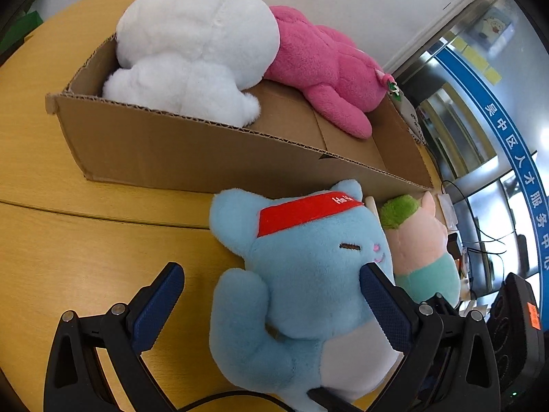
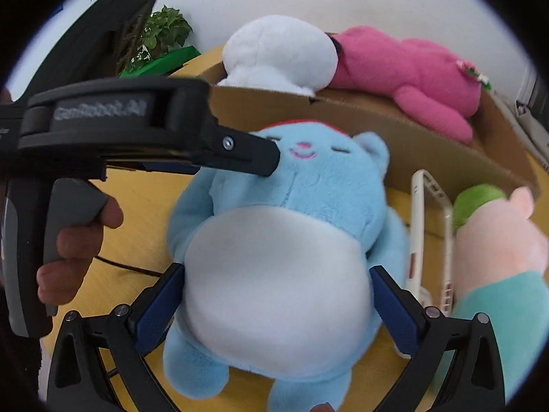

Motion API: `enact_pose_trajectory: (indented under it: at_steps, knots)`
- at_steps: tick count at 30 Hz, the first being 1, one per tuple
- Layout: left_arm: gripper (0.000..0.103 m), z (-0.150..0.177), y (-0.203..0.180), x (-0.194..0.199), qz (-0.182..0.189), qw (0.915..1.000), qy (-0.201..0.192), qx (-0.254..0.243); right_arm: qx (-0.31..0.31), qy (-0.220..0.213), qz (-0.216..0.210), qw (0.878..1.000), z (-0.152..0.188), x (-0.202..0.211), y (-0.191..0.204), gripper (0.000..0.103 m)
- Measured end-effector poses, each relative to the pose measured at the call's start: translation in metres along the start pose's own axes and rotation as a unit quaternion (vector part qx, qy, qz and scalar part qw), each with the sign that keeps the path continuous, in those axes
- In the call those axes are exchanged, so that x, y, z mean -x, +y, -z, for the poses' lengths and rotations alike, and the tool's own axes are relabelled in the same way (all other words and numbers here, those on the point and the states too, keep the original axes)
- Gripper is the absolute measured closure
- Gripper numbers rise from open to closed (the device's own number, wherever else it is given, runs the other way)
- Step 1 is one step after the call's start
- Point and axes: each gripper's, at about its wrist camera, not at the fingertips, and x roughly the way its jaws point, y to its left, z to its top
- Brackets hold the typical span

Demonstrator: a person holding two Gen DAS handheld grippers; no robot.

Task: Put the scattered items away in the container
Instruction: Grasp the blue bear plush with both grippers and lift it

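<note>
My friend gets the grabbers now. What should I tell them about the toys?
Left gripper: open, one finger against the blue cat's cheek, nothing held.
Right gripper: open around the blue cat's white belly, not squeezing yet.
Done: white plush and pink plush lie in the cardboard box.
Left: blue cat, the green-haired doll and the white frame, all on the table by the box.
</note>
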Motion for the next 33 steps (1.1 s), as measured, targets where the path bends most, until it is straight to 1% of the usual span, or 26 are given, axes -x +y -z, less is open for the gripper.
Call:
enact_pose_trajectory:
  at_steps: [2,4,5,7,8,11,12,14,17,21,25,28,30,33]
  knots:
    - [0.0,0.002,0.003,-0.004,0.018,0.9998,0.007,0.0,0.007,0.004,0.001,1.0,-0.001,-0.002,0.003,0.0]
    - [0.001,0.006,-0.001,-0.011,0.044,0.9985,0.028,-0.014,0.013,0.01,-0.002,1.0,0.0,-0.006,0.004,0.0]
    - [0.004,0.008,-0.005,-0.014,0.053,0.9978,0.034,-0.022,0.015,0.011,-0.003,1.0,0.001,-0.007,0.004,0.001]
    - [0.005,0.013,-0.015,-0.017,0.06,0.9966,0.04,-0.04,0.014,0.007,-0.006,1.0,0.004,-0.006,0.004,0.001]
    - [0.007,0.015,-0.019,-0.018,0.063,0.9961,0.041,-0.045,0.014,0.001,-0.007,1.0,0.006,-0.005,0.005,0.004]
    - [0.016,0.014,-0.018,-0.015,0.088,0.9946,0.044,-0.032,0.008,-0.022,-0.014,1.0,0.009,0.006,0.0,0.016]
    - [0.017,0.014,-0.018,-0.013,0.094,0.9941,0.044,-0.032,0.007,-0.029,-0.015,0.999,0.01,0.009,0.0,0.019]
    - [0.021,0.015,-0.022,-0.007,0.095,0.9938,0.041,-0.04,0.004,-0.041,-0.017,0.999,0.012,0.016,0.001,0.021]
    - [0.023,0.016,-0.028,0.005,0.095,0.9938,0.028,-0.05,-0.006,-0.059,-0.021,0.998,0.012,0.026,0.003,0.022]
    - [0.024,0.008,-0.042,0.037,0.1,0.9923,-0.011,-0.072,-0.005,-0.097,-0.021,0.995,-0.001,0.051,0.008,0.021]
    - [0.024,-0.017,-0.066,0.073,0.106,0.9865,-0.056,-0.112,-0.002,-0.147,-0.01,0.989,-0.023,0.085,0.014,0.021]
    - [0.024,-0.045,-0.088,0.091,0.105,0.9802,-0.081,-0.147,0.004,-0.179,0.006,0.984,-0.05,0.101,0.009,0.021]
    - [0.024,-0.071,-0.1,0.095,0.106,0.9756,-0.095,-0.167,0.009,-0.198,0.019,0.98,-0.073,0.106,0.0,0.021]
    - [0.024,-0.116,-0.107,0.087,0.11,0.9708,-0.106,-0.185,0.003,-0.215,0.029,0.976,-0.107,0.107,-0.022,0.021]
